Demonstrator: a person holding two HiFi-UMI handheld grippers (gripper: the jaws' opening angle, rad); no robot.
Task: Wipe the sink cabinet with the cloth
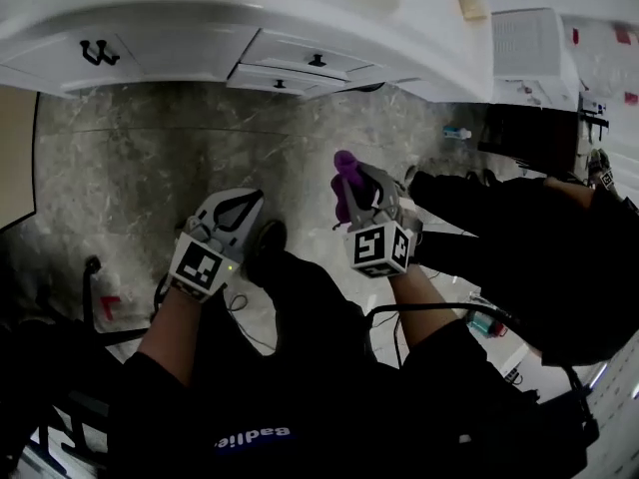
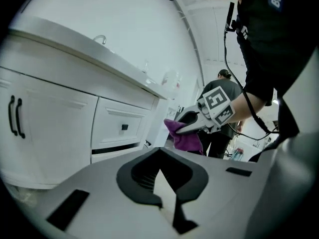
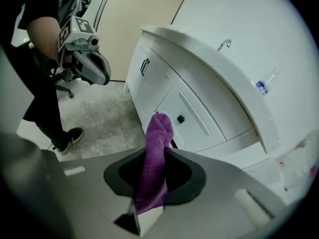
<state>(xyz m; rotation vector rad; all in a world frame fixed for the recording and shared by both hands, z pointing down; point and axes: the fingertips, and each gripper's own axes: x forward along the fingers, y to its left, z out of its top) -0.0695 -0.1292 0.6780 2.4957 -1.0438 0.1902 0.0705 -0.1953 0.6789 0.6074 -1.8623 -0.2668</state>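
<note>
The white sink cabinet (image 1: 190, 53) (image 2: 50, 128) (image 3: 199, 108), with black handles on its doors and drawers, runs along the top of the head view. Above the marble floor my right gripper (image 1: 359, 183) (image 3: 149, 203) is shut on a purple cloth (image 1: 344, 173) (image 3: 157, 158). The cloth sticks up past the jaw tips, a short way from the drawer fronts. The left gripper view also shows that right gripper (image 2: 187, 119) and the cloth (image 2: 184, 136). My left gripper (image 1: 250, 200) (image 2: 164, 183) (image 3: 92, 66) hangs lower left with its jaws together and nothing between them.
A person in dark clothes (image 1: 539, 257) stands close on the right. A white box (image 1: 529, 43) and a tap (image 3: 224, 45) sit on the countertop. A chair base (image 1: 60, 367) and cables lie at lower left. A beige door (image 3: 134, 29) is beyond the cabinet's end.
</note>
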